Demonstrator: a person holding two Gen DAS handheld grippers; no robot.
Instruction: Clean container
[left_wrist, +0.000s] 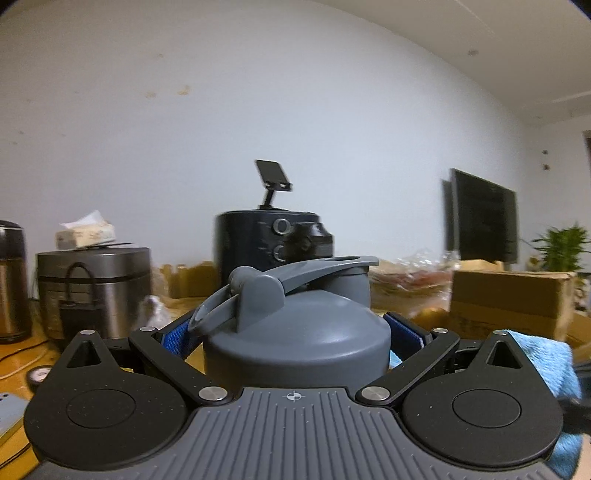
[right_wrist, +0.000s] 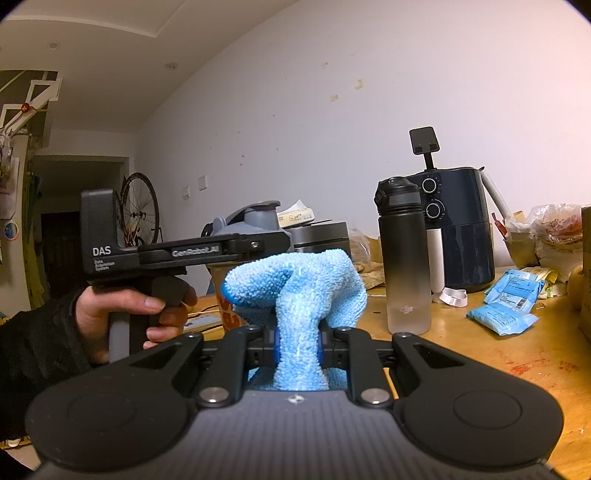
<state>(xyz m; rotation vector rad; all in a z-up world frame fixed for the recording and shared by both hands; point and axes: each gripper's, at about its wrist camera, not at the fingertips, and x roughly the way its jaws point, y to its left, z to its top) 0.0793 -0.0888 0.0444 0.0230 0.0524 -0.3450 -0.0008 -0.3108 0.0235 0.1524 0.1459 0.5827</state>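
Right wrist view: one wooden tabletop (right_wrist: 480, 354), crowded along the wall side, bare toward the near right. One dark blue air fryer with two round dials (right_wrist: 458, 229); one steel-grey rice cooker (left_wrist: 92, 291); one brown cardboard box (left_wrist: 509, 302) at the table's right. One black-to-clear gradient drinking bottle (right_wrist: 404, 258) stands upright just in front of the fryer. One grey-lidded shaker container (left_wrist: 295, 332) is clamped between the left gripper (left_wrist: 295, 334) and its blue pads, raised above the table's left part. The right gripper (right_wrist: 298, 347) is pinched tight on one light blue microfibre cloth (right_wrist: 295, 284), just beside the container. Two pale blue packets (right_wrist: 506, 302) lie well apart from the bottle.
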